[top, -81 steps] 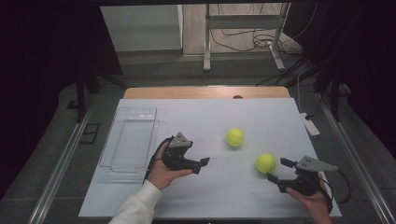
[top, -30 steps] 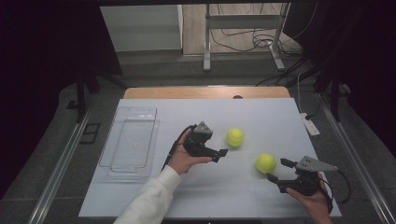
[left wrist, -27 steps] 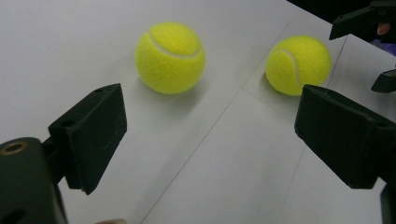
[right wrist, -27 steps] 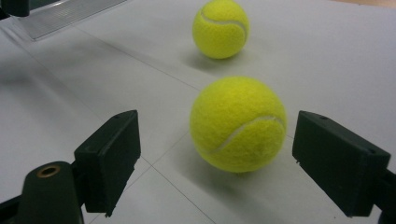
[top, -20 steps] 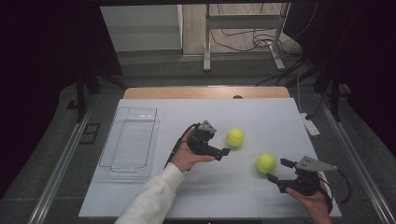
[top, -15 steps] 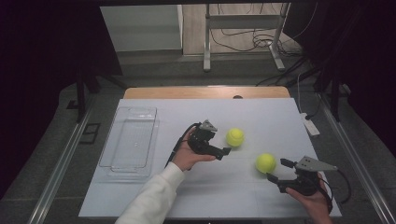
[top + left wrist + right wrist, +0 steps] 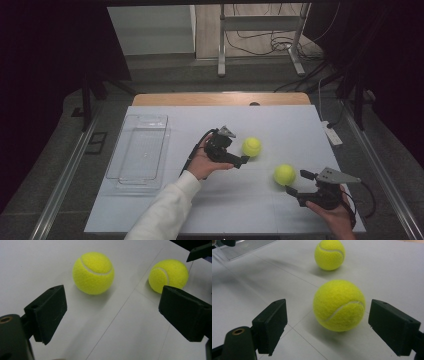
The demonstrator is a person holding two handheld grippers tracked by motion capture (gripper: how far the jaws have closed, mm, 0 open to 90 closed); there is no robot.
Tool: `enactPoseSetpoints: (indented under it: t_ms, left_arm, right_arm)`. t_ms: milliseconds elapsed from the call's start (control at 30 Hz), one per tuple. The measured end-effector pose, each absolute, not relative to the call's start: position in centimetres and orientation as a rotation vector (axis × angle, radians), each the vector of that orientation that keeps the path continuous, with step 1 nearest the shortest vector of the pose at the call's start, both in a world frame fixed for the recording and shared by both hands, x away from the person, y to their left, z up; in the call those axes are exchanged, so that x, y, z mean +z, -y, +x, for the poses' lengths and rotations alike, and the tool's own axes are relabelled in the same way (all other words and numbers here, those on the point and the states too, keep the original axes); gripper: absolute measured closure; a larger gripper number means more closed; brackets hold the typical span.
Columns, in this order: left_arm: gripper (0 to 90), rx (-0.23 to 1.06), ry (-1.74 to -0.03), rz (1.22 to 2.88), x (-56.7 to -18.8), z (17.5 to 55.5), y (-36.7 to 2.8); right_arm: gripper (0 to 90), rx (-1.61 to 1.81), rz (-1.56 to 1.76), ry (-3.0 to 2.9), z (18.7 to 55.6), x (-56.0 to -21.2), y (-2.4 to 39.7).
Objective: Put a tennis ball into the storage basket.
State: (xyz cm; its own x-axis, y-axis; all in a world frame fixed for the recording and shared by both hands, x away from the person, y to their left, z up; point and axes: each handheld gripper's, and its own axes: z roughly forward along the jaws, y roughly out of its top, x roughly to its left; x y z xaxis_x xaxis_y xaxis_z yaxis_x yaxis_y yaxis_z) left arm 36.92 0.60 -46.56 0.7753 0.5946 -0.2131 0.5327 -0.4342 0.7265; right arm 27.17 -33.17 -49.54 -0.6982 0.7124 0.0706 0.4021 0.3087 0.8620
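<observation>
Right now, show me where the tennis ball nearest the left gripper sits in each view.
High view: the far tennis ball lies mid-table, just right of the left gripper.
Left gripper view: upper left of centre, ahead of the open jaws.
Right gripper view: top centre, beyond the near tennis ball.
Shared landmark: the near tennis ball, at upper right in the left gripper view.

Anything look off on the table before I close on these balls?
Nothing stands out. Both tennis balls sit intact on the mat, apart. The clear tray lies flat at left. Left gripper and right gripper are open.
</observation>
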Motion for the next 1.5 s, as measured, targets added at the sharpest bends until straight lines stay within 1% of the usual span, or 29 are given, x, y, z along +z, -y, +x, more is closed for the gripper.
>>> enactPoseSetpoints:
  t_ms: [400,967,1500]
  left_arm:
    - [10.8,0.09,-0.837,2.121,-46.4,37.3,-0.2]
    - [10.6,0.062,-0.85,2.111,-46.4,38.6,0.5]
    - [10.4,0.074,-0.855,2.127,-46.4,39.4,1.6]
  right_arm:
    - [16.0,1.342,1.002,-2.26,27.2,-49.6,33.2]
    - [16.0,1.341,1.004,-2.26,27.2,-49.6,33.2]
    - [16.0,1.342,1.004,-2.259,27.2,-49.6,33.3]
